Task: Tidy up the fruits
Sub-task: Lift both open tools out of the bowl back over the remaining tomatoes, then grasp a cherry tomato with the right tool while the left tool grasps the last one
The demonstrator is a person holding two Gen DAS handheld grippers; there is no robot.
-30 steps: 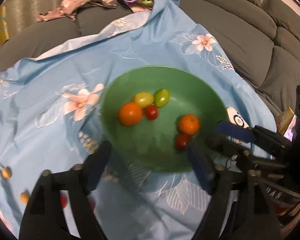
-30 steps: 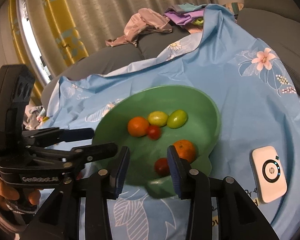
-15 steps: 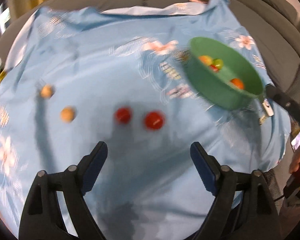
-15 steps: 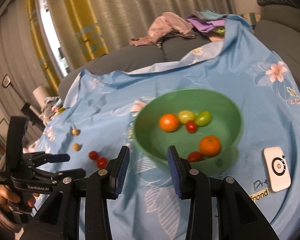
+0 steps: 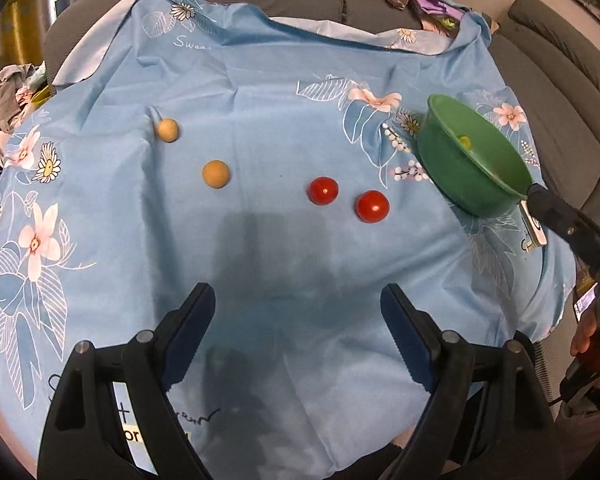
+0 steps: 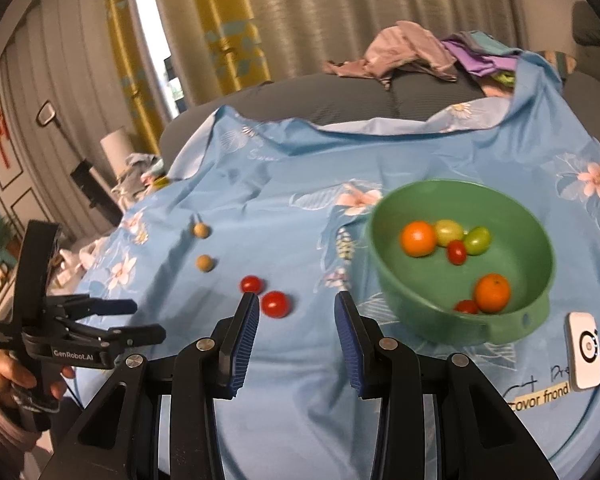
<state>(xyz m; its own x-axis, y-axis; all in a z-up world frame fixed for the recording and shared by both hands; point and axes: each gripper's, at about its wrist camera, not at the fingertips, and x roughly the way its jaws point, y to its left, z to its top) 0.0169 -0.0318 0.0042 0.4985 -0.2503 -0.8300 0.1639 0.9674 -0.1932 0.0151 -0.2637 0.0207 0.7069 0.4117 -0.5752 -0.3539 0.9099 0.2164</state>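
Left gripper (image 5: 298,322) fills the bottom of its own view with jaws spread wide and nothing between them, hanging above the blue flowered cloth (image 5: 260,80). On that cloth, mid-frame, lie two red tomatoes (image 5: 323,191) (image 5: 372,206) just beside each other but apart. To their left, well apart from them, sit two tan balls (image 5: 216,174) (image 5: 167,130). The green bowl (image 5: 452,176) stands at the right edge of the frame.

Right gripper (image 6: 296,322) shows at the bottom centre of its view, jaws partly apart with nothing between them; one red tomato (image 6: 275,304) appears just past its left finger. In this view the bowl (image 6: 396,280) sits right of centre, holding two oranges (image 6: 418,238) (image 6: 492,293), two yellow-green fruits (image 6: 449,232) (image 6: 477,240) and two small red tomatoes (image 6: 457,252) (image 6: 467,306). A white device (image 6: 584,350) lies at the lower right, beside the bowl. At the lower left a hand (image 6: 8,376) holds the left gripper.
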